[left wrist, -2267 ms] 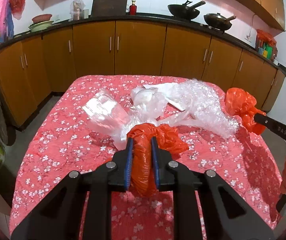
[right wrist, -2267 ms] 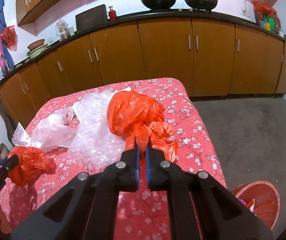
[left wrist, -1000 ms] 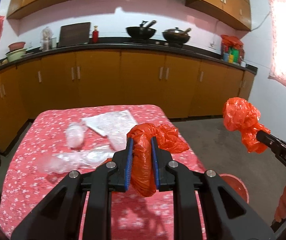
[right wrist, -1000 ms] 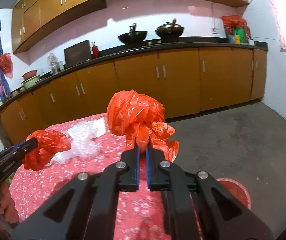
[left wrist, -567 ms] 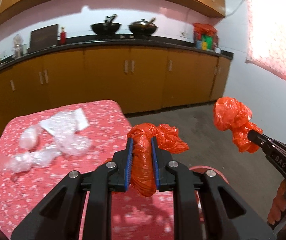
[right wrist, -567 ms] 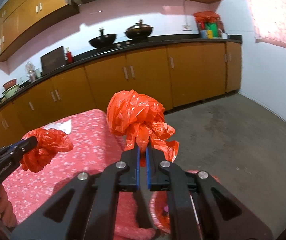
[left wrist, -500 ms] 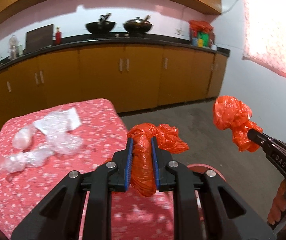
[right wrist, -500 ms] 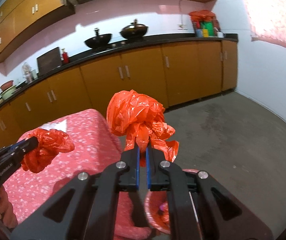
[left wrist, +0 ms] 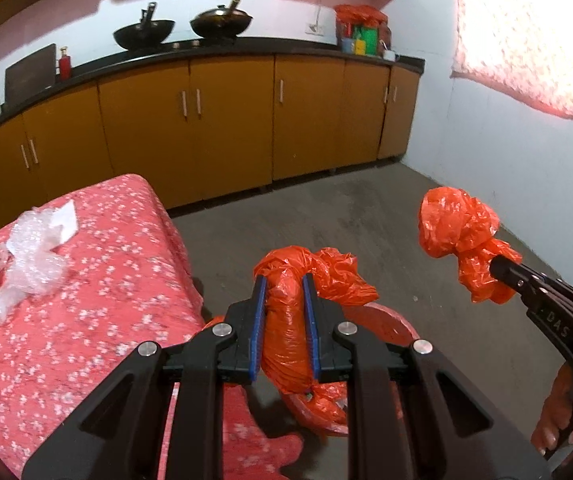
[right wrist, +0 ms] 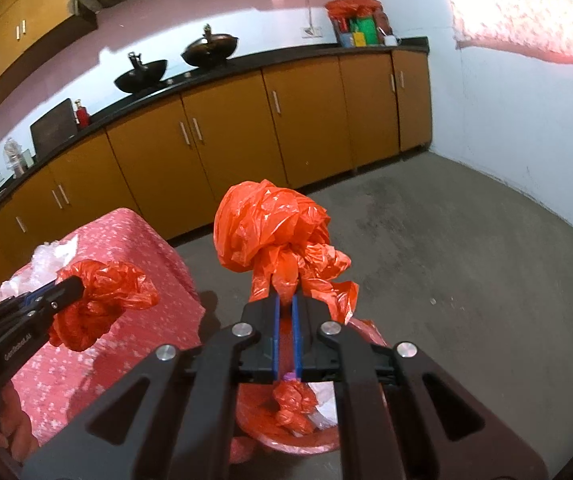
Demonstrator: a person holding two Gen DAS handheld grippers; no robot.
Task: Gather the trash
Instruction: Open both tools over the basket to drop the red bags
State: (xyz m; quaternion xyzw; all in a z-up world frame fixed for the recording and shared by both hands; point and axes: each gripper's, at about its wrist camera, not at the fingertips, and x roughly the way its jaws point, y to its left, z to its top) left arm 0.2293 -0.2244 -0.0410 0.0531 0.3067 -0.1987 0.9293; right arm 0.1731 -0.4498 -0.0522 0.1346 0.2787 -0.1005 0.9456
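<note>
My left gripper (left wrist: 284, 280) is shut on a crumpled orange plastic bag (left wrist: 290, 320), held above a red bin (left wrist: 390, 320) on the floor beside the table. My right gripper (right wrist: 285, 300) is shut on the neck of a second, knotted orange bag (right wrist: 270, 224), also over the red bin (right wrist: 362, 328), where more orange trash lies. Each gripper shows in the other's view: the right one (left wrist: 500, 266) at the right with its bag (left wrist: 454, 232), the left one (right wrist: 74, 282) at the left with its bag (right wrist: 102, 300).
A table with a red flowered cloth (left wrist: 86, 300) stands at the left, with clear bubble wrap and plastic (left wrist: 30, 256) on it. Orange cabinets (left wrist: 226, 120) line the back wall under a black counter with two woks. Grey floor (right wrist: 466, 260) lies to the right.
Both grippers swung right, off the table and down toward the floor, each keeping its orange bag. The red bin has come into view beneath them.
</note>
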